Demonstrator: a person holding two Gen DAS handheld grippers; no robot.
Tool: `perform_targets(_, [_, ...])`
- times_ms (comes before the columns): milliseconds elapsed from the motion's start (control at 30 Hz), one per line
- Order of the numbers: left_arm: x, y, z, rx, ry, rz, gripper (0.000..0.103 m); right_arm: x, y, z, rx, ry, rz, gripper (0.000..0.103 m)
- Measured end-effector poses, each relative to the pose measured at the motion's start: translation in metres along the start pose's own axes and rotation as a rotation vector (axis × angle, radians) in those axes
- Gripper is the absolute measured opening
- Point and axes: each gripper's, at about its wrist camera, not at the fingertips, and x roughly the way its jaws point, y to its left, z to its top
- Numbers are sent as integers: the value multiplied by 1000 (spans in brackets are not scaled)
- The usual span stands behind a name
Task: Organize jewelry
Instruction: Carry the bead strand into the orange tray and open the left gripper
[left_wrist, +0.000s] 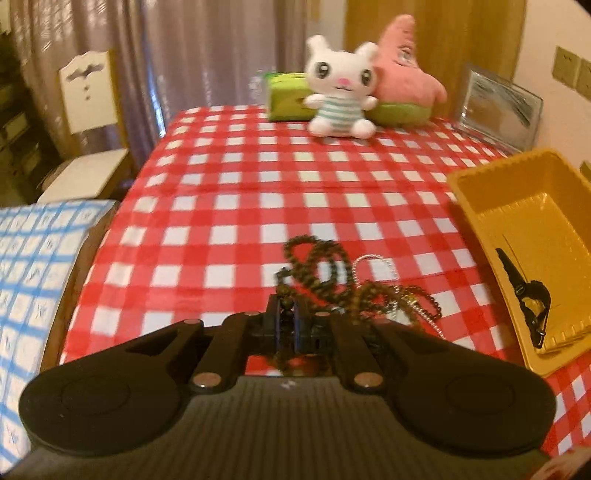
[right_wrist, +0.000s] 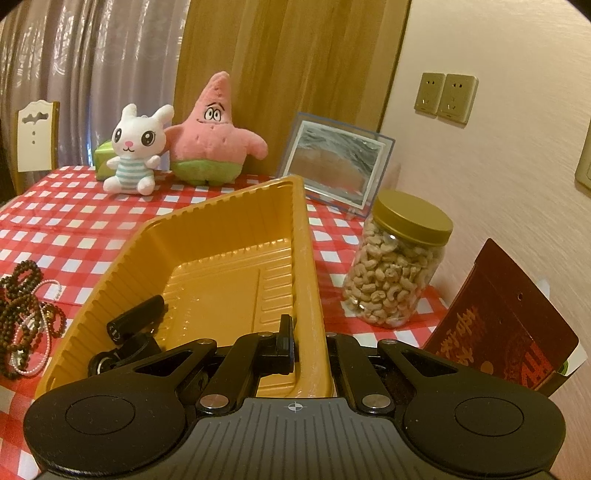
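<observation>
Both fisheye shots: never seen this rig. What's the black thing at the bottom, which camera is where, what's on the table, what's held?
The black shape at the bottom of each picture is a hand-held two-finger gripper; a person carries one in each hand, with a camera on it that looks along the fingers.

Left wrist view: the left gripper is shut on a dark bead necklace that trails into a tangle with a pearl strand on the checked tablecloth.

Right wrist view: the right gripper is clamped on the rim of the yellow tray, which holds a black hair clip. Further back stand a bunny plush, a pink star plush, a picture frame and a jar of cashews.
</observation>
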Motion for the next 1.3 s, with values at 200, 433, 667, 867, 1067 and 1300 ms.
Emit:
perform_targets(200, [-14,19,-8,0,13,38,6,0,0,0,0,0,-1,3])
perform_targets(433, [-45,4,7,40,-59,-8,6,2,0,0,-4,-6,11,3])
perform_targets(667, [-60,-55,27,85,-115,-222,6,-1,4,2,-40,-33,19,3])
perform_targets(867, [-42,-124,30,121,-82,-418,6,-1,6,3,-65,-47,27,3])
perform_targets(1067, [-21,-179,23,142,1,-566,6,-1,5,3,-65,-46,34,4])
perform_targets(1300, [-8,-202,19,169,33,-570,10,-4,3,-1,-55,-35,39,4])
